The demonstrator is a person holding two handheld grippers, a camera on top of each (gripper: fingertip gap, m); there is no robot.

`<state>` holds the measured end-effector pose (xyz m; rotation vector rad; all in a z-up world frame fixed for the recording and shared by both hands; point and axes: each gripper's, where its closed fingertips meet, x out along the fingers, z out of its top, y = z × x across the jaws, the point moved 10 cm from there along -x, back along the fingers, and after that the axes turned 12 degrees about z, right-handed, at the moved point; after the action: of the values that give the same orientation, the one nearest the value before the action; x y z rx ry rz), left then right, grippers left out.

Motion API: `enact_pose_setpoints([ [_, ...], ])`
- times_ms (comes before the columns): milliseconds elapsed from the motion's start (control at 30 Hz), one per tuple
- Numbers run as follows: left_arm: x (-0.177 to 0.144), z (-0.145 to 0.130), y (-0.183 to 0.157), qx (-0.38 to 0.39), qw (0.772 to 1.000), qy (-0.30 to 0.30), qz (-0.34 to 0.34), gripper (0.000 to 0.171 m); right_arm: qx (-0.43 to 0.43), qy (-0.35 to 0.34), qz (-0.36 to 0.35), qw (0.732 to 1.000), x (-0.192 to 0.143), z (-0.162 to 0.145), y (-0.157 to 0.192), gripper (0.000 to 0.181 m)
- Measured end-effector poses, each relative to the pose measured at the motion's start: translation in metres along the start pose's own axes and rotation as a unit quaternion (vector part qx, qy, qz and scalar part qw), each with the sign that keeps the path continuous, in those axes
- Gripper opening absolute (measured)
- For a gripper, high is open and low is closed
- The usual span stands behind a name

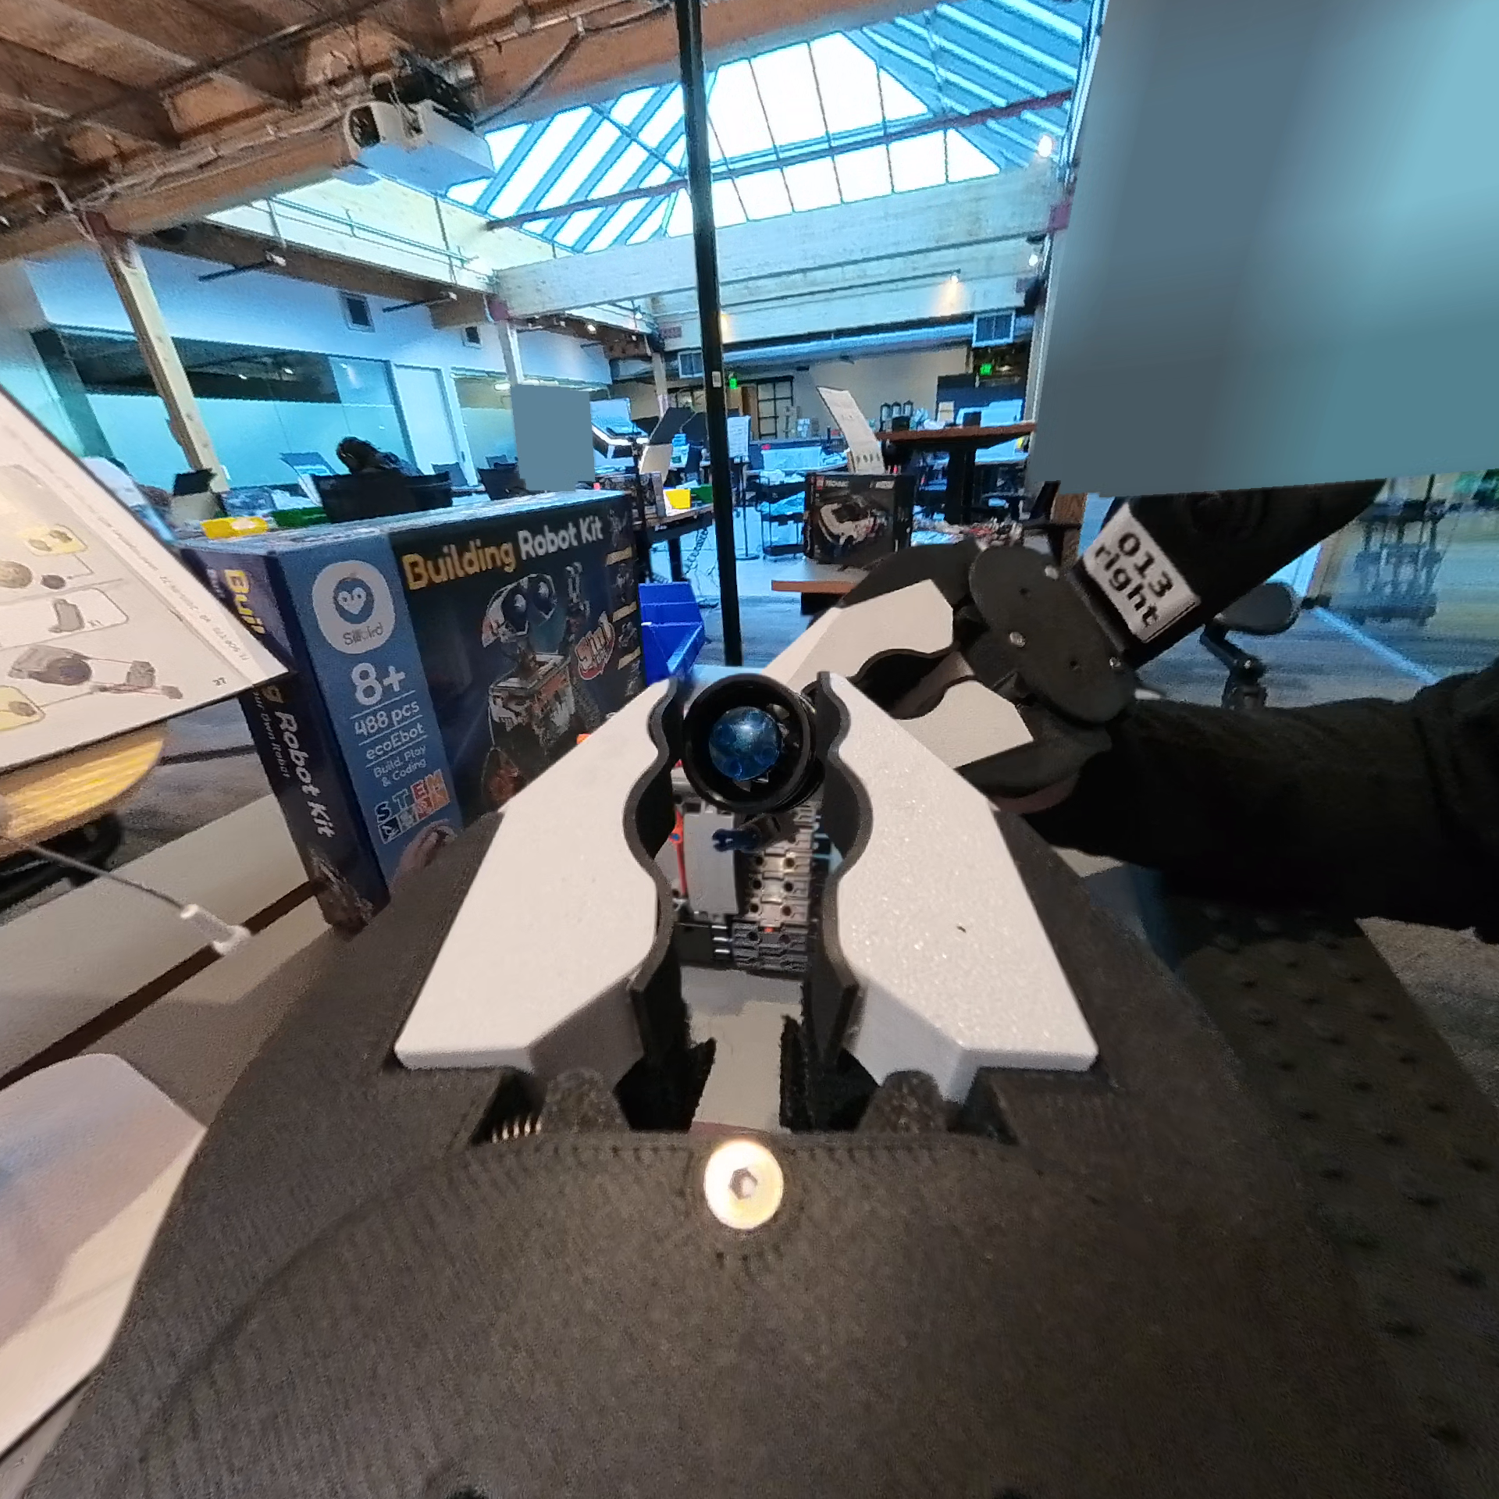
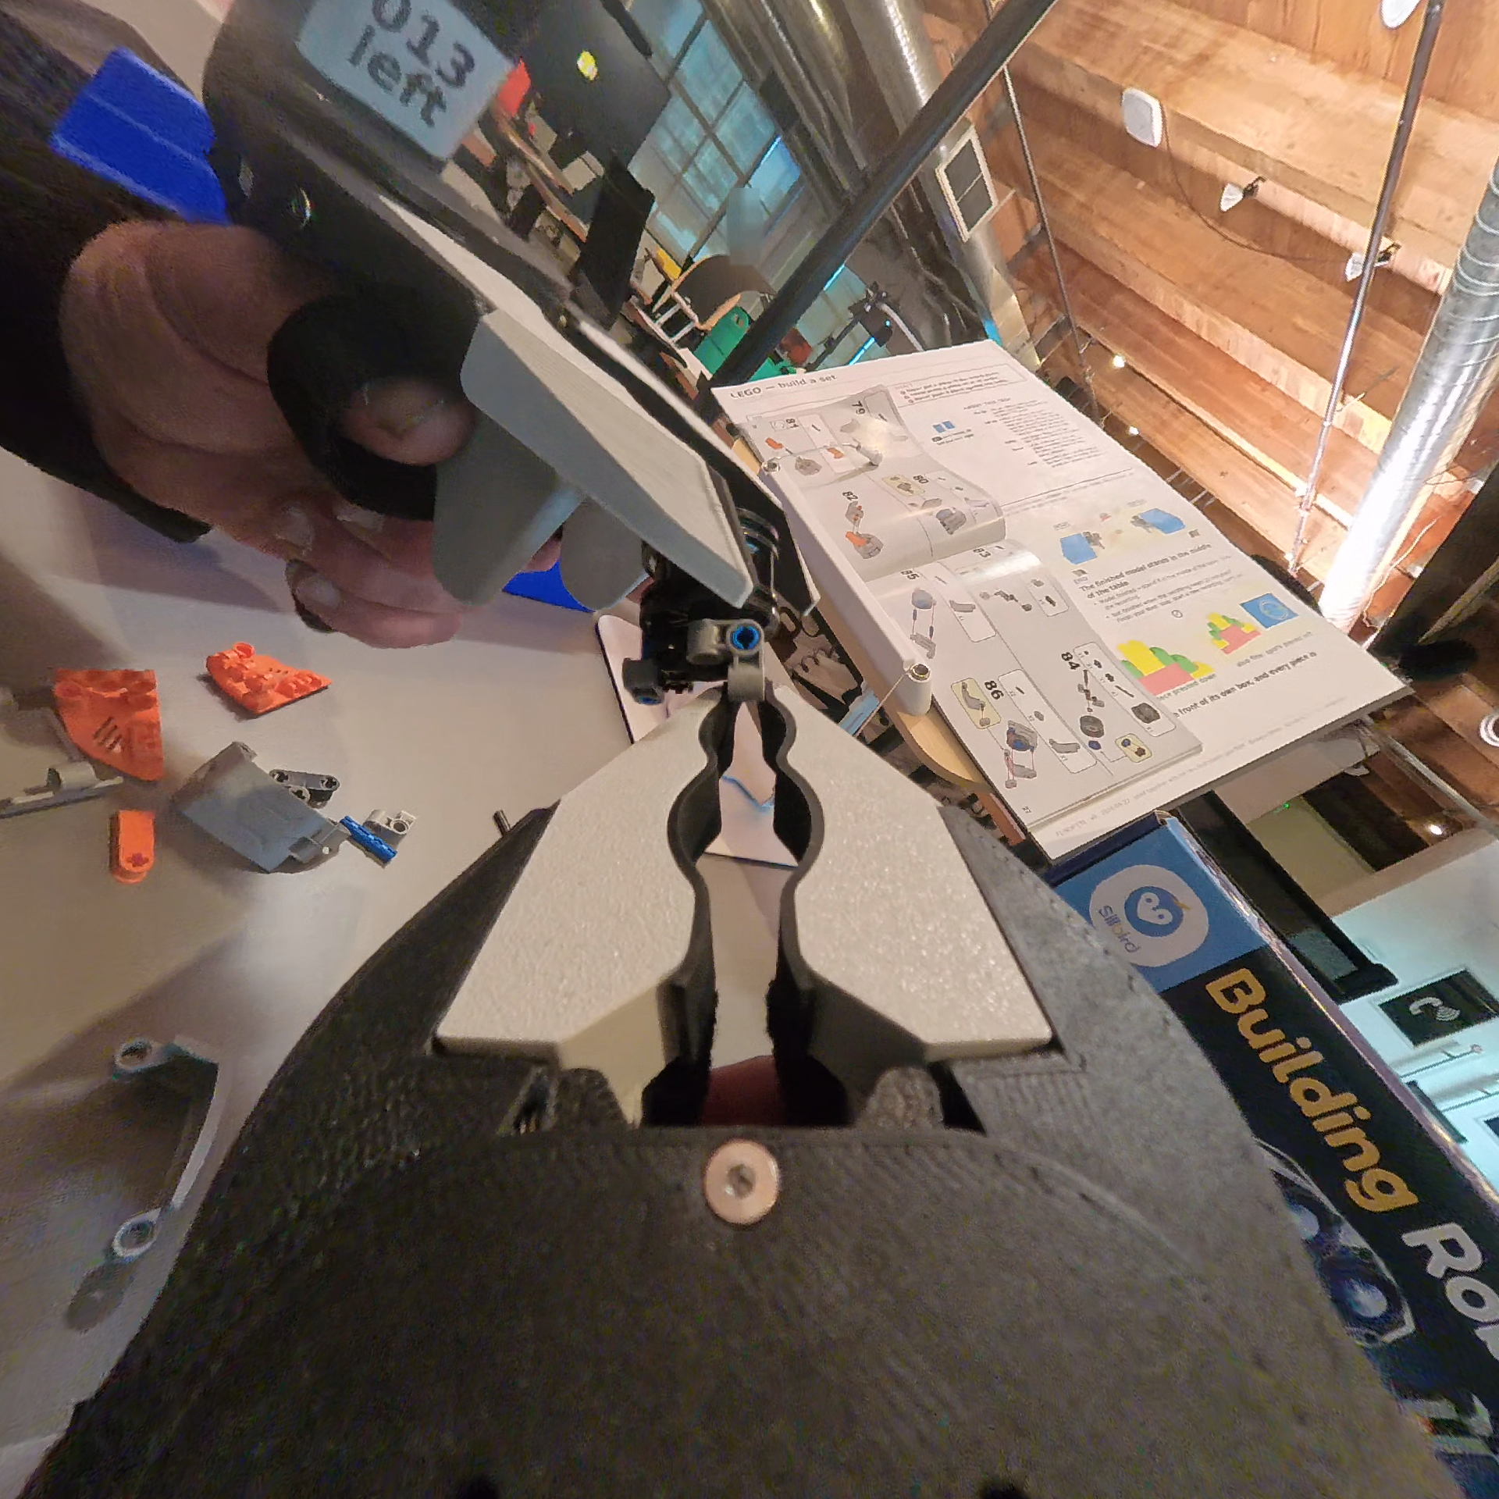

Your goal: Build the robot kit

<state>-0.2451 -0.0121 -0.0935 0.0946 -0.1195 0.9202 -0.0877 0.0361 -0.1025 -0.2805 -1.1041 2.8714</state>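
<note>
In the left wrist view my left gripper (image 1: 745,704) is shut on a black round part (image 1: 746,770) with a blue ball in its middle. The part sits on top of a grey brick assembly (image 1: 730,884) held up off the table. My right gripper (image 1: 860,657) comes in from the upper right, its tips hidden behind my left fingers. In the right wrist view my right gripper (image 2: 742,707) is shut on a small grey connector (image 2: 745,677) with a blue pin (image 2: 742,637). The connector touches the dark assembly (image 2: 677,629) in my left gripper (image 2: 714,568).
A blue robot kit box (image 1: 454,665) stands behind, and it also shows in the right wrist view (image 2: 1217,1022). An open instruction booklet (image 2: 1014,568) rests on a stand. Loose orange pieces (image 2: 268,677) and a grey piece (image 2: 251,811) lie on the white table. A black pole (image 1: 710,324) rises behind. My two grippers' fingertips are within a few centimetres of each other. My right gripper's tips are some 15 centimetres from the grey piece (image 2: 251,811).
</note>
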Motion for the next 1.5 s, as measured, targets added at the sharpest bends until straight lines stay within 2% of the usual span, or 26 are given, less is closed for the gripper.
enact_pose_setpoints([
  [100, -0.001, 0.000, 0.006, -0.041, 0.999, -0.011, -0.006, 0.030, 0.021, -0.012, -0.013, 1.000, -0.003, 0.000, -0.005, 0.012],
  [200, -0.001, 0.000, 0.009, -0.082, 0.996, -0.023, -0.022, 0.030, 0.037, -0.024, -0.015, 0.999, -0.006, 0.000, -0.009, 0.011],
  [267, -0.001, -0.001, 0.010, -0.100, 0.994, -0.028, -0.028, 0.029, 0.035, -0.027, -0.007, 0.999, -0.006, 0.000, -0.008, 0.009],
  [467, -0.001, -0.001, 0.013, -0.143, 0.988, -0.041, -0.048, 0.029, 0.016, -0.018, 0.010, 1.000, -0.002, 0.002, 0.000, 0.017],
  [633, 0.001, -0.005, 0.015, -0.178, 0.982, -0.043, -0.055, 0.029, 0.025, -0.030, 0.009, 0.999, -0.002, 0.006, 0.002, 0.012],
  [700, 0.002, -0.006, 0.015, -0.179, 0.981, -0.042, -0.058, 0.029, 0.024, -0.026, 0.008, 0.999, -0.001, 0.005, 0.003, 0.000],
  [1233, -0.001, -0.004, 0.016, -0.153, 0.986, -0.053, -0.035, 0.029, 0.118, -0.105, 0.051, 0.986, -0.006, 0.005, -0.004, 0.001],
  [1500, -0.001, -0.006, 0.016, -0.132, 0.990, -0.053, -0.011, 0.030, 0.130, -0.108, 0.043, 0.985, -0.005, 0.004, -0.005, 0.005],
])
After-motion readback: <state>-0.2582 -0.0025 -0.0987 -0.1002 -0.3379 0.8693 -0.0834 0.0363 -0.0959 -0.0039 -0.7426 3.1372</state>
